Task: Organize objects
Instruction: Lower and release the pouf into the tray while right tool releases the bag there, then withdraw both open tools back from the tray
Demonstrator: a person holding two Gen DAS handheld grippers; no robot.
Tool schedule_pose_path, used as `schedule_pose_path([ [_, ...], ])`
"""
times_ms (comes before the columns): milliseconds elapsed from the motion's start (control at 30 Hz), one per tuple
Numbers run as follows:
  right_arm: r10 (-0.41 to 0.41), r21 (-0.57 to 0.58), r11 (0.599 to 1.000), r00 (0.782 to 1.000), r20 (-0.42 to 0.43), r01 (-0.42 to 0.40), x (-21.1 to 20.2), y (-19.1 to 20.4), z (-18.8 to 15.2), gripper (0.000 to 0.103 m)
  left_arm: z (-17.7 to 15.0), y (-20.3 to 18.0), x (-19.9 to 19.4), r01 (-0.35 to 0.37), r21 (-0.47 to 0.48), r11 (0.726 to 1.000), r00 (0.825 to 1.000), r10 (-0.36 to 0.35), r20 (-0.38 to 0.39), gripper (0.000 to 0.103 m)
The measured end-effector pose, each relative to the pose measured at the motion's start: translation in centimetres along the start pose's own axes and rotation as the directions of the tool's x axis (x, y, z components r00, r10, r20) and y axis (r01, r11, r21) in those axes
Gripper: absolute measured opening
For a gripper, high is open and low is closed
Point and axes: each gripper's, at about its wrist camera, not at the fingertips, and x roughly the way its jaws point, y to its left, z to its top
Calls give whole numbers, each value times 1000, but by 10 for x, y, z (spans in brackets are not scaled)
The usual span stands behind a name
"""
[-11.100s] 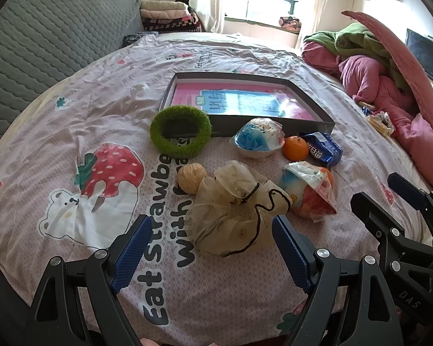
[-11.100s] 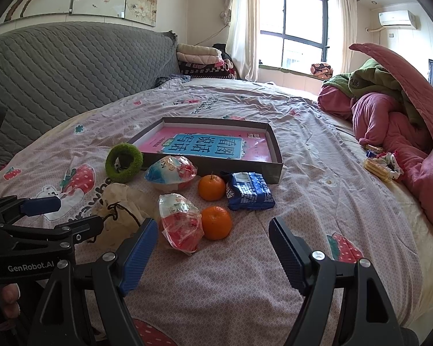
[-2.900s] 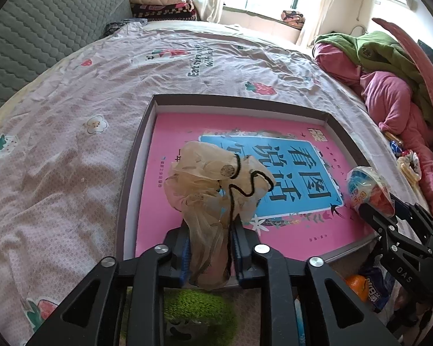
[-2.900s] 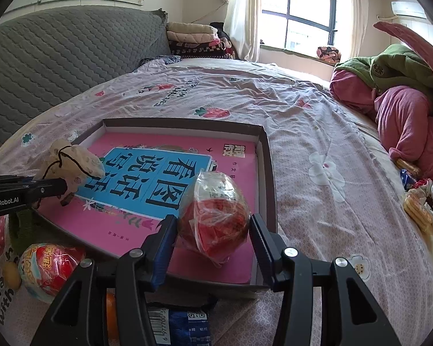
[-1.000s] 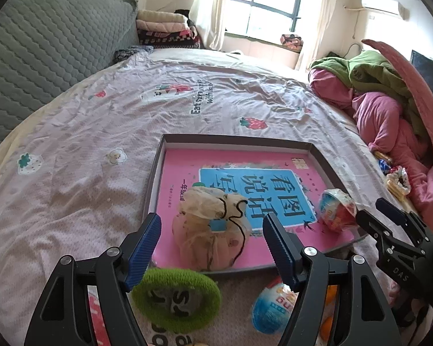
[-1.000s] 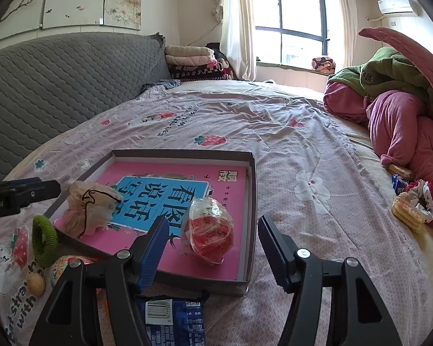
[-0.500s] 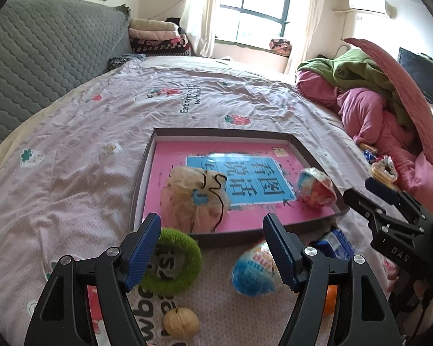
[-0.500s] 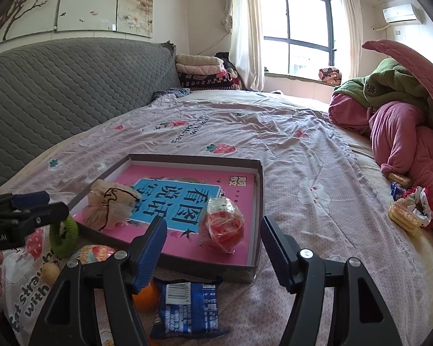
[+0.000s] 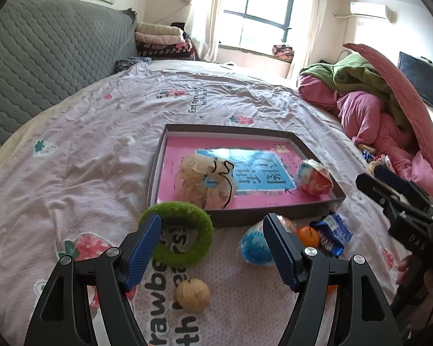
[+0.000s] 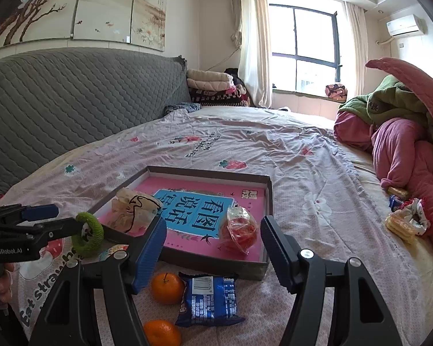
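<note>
A shallow dark tray (image 9: 245,219) lined with a pink book lies on the bed. Inside it rest a beige mesh pouch (image 9: 202,181) and a red bagged ball (image 9: 314,178). On the sheet before the tray lie a green ring (image 9: 184,236), a blue bagged ball (image 9: 255,245), a tan ball (image 9: 192,294), an orange (image 9: 307,235) and a blue snack packet (image 9: 333,232). My left gripper (image 9: 211,218) hovers open over the ring, holding nothing. My right gripper (image 10: 213,222) is open and holds nothing, above two oranges (image 10: 167,287) and the packet (image 10: 209,300).
Pink and green bedding (image 10: 404,132) is heaped along the right side. Biscuits and a scrunchie (image 10: 404,225) lie near it. A grey quilted headboard (image 10: 72,98) bounds the left, with folded blankets (image 10: 210,86) at the far end.
Earlier the pouch and the red bagged ball were carried into the tray and let go. Over the last second both grippers drew back from the tray, bringing the loose items into view.
</note>
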Motion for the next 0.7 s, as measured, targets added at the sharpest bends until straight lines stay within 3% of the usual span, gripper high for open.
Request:
schedule_pose_path([
  [700, 23, -5, 1000, 1000, -7, -23, -33, 18, -39, 67, -39, -3, -24, 36, 27, 999, 999, -36, -8, 75],
])
